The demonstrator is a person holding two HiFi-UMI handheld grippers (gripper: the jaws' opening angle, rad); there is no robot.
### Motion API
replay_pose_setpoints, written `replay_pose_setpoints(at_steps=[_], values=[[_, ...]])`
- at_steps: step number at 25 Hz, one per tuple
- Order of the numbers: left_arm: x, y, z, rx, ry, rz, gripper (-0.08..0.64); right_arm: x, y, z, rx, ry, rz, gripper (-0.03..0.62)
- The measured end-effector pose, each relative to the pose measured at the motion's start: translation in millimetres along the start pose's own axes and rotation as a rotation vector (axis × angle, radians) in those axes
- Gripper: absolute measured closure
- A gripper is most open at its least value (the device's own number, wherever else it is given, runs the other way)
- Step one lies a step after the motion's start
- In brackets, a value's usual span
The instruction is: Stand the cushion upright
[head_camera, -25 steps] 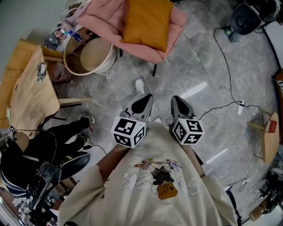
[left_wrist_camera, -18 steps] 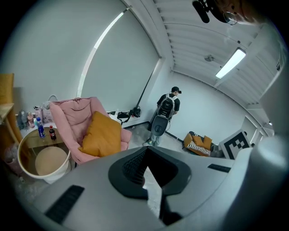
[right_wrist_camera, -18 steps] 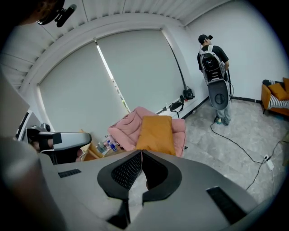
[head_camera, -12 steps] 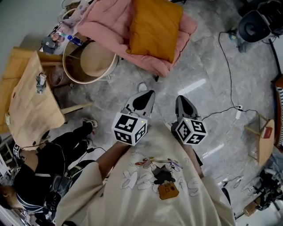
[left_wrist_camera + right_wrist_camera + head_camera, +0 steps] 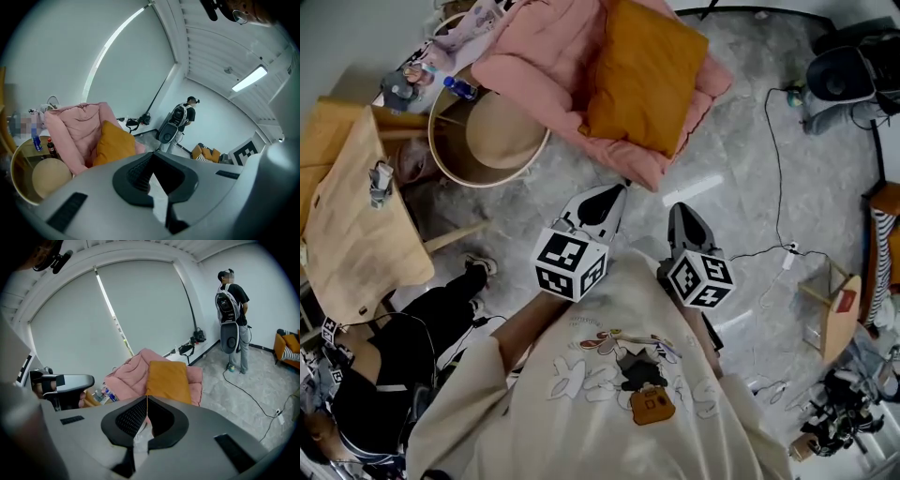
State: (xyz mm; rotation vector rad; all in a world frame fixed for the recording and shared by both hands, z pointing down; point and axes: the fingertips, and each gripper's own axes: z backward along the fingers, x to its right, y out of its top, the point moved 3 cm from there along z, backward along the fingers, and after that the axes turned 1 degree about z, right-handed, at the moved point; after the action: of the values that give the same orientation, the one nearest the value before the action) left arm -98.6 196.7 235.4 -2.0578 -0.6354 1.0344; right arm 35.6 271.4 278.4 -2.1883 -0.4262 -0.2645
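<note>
Hovering over bare floor (image 5: 741,141) — jaws clenched, empty — the left gripper (image 5: 612,192) and right gripper (image 5: 679,212) point at the far cushion (image 5: 647,75), lying just inside the pink chair (image 5: 534,47)'s near edge.

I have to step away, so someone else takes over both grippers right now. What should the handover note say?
Left gripper: jaws shut, empty, held short of the pink chair.
Right gripper: jaws shut, empty, beside the left one.
Orange cushion: on the pink chair, leaning back against its padding; neither gripper touches it.
Done: nothing to the cushion yet.
Left: reach the chair, open the jaws, grip the cushion and stand it upright.
</note>
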Motion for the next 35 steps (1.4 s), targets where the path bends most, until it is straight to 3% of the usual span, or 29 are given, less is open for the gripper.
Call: replay_pose_setpoints(at_steps=[7, 22, 26, 31, 35], values=[[-28, 15, -7, 0.012, 0.002, 0.02, 0.554, -13, 13, -25, -0.009, -0.004, 0.009, 0.569], [-42, 41, -37, 0.02, -0.007, -0.053, 0.554, 10, 42, -54, 0.037, -0.017, -0.024, 0.569], [-44, 42, -51, -0.013, 0.024, -0.041, 0.554, 16, 49, -62, 0.031, -0.006, -0.014, 0.569], [-49, 47, -84, -0.052, 0.06, -0.036, 0.554, 32, 62, -83, -0.01, -0.006, 0.07, 0.569], [-46, 45, -112, -0.082, 0.067, -0.055, 0.554, 52, 66, -98, -0.026, 0.007, 0.062, 0.569]])
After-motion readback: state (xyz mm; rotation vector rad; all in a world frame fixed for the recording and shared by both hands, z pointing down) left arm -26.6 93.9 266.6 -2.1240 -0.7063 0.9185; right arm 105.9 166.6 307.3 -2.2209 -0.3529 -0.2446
